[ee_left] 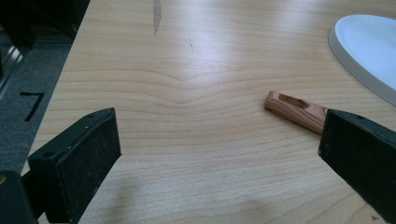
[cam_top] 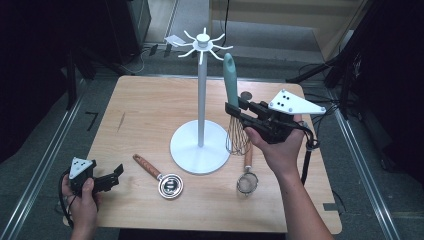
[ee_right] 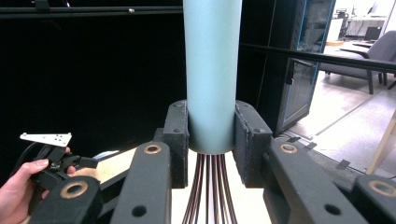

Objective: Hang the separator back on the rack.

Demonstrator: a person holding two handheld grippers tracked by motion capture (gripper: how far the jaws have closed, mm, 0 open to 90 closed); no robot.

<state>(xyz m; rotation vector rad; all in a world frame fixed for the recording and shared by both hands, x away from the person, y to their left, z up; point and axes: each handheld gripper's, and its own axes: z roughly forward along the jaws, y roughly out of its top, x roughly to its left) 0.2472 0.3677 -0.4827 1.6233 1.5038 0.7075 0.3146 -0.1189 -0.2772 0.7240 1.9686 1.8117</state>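
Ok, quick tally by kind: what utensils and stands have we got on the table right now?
Whisk, held upright in the right gripper: 1
Wooden-handled strainers: 2
White hook stand: 1
Total: 4

A: Any readable text, labels, brands?
B: Only one: black tape mark shaped like a "7" on the grey floor point(cam_top: 30, 150) left of the table point(cam_top: 145, 100). Nothing legible on anything else.

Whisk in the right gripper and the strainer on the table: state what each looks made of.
Whisk: matte teal handle, likely silicone or plastic; thin shiny wires, apparently metal. Strainer: grained brown handle, apparently wood; its grey mesh bowl looks metallic, too small to confirm.
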